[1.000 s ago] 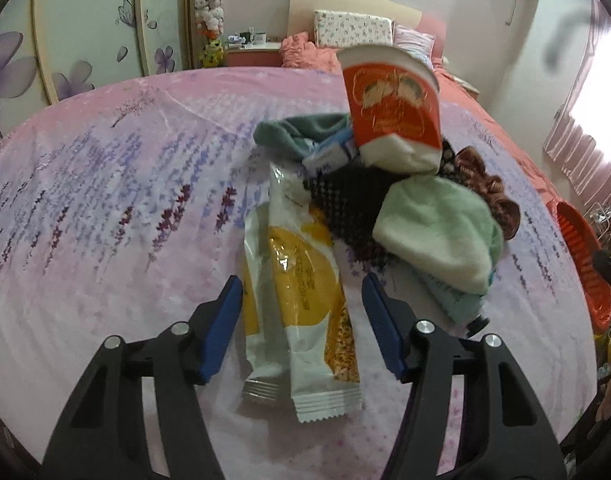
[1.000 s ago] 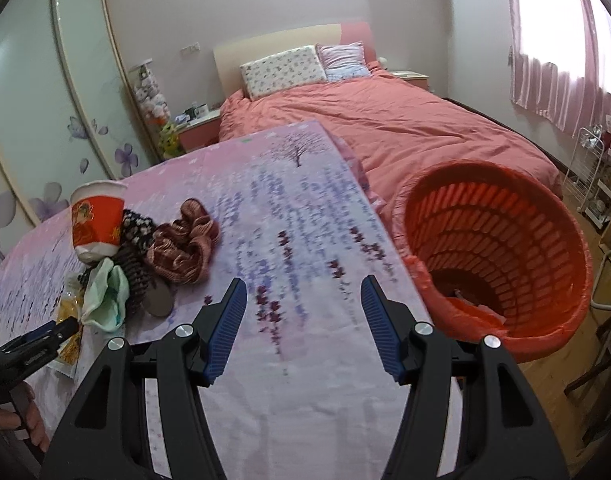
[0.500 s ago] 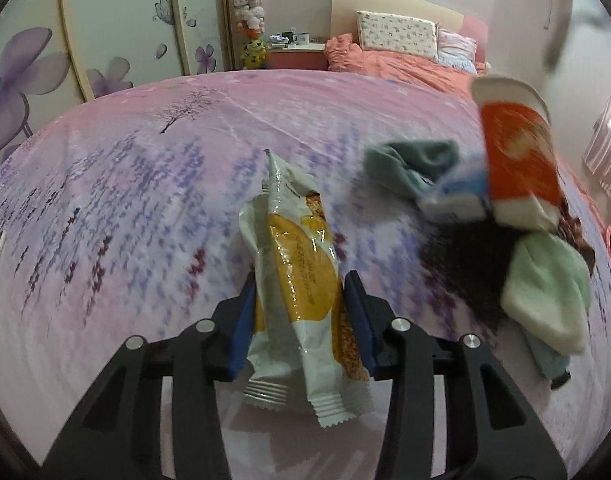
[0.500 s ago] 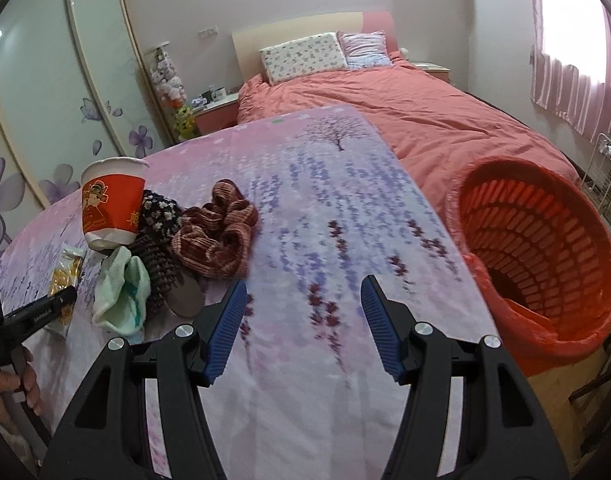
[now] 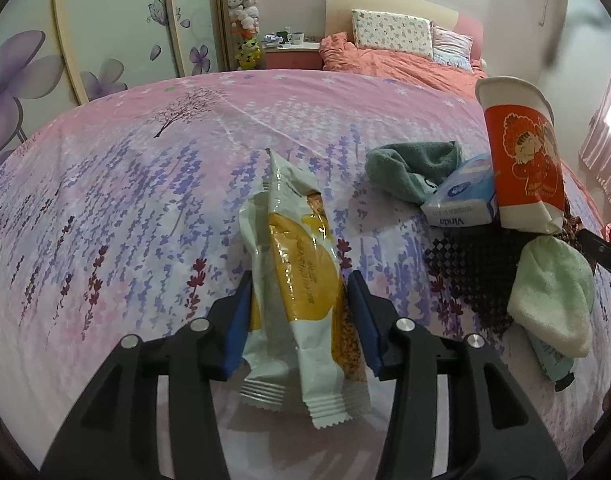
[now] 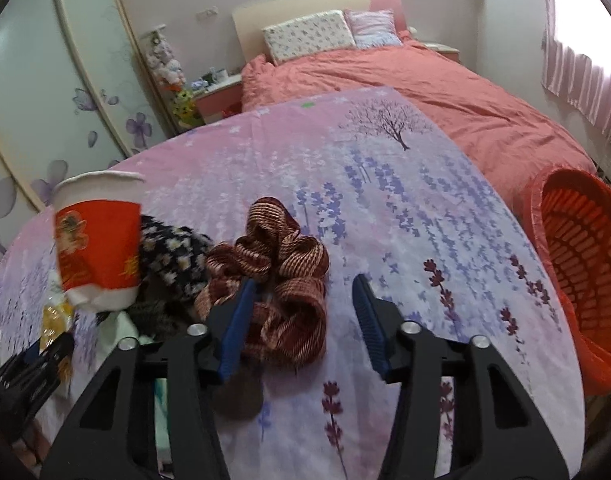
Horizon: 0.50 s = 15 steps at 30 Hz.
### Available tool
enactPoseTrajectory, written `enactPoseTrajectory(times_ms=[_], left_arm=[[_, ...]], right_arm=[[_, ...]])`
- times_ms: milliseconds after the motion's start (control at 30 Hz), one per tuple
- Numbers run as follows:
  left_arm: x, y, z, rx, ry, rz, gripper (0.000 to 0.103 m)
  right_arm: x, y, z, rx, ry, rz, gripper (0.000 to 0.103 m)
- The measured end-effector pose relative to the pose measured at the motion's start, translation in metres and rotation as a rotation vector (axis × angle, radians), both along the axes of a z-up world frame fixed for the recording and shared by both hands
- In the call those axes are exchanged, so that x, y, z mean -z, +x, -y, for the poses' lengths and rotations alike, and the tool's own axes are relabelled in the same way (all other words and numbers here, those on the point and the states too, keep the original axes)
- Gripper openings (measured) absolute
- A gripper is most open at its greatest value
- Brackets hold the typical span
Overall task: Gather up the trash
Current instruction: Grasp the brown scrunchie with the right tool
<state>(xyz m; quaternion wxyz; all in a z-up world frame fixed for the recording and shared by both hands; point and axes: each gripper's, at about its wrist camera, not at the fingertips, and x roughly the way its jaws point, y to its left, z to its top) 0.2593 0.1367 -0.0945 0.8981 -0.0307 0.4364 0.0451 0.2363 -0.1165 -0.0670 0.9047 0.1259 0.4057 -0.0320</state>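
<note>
Wrapper [image 5: 301, 280] left of cup [image 5: 523, 168] (tissue pack [image 5: 461, 202] btwn).

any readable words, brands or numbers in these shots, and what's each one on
"Vinda": upside down on the blue and white tissue pack, left wrist view.
Snack wrapper: a line of print along the yellow part, too small to read.
Red paper cup: small gold print under the cartoon figures, too small to read; blurred in the right wrist view.
Nothing else bears readable text.
</note>
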Motion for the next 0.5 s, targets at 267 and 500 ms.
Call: enactPoseTrajectory(times_ms=[267, 500], left_arm=[[0.001, 0.001, -0.001, -0.001, -0.015, 0.003, 0.047], [0.001, 0.000, -0.001, 0.000, -0.014, 0.003, 0.047]], right_arm=[[-0.001, -0.021, 0.013, 0.034, -0.132, 0.013, 0.012], [-0.017, -0.048, 0.055, 0.112, -0.135, 0.043, 0.023]])
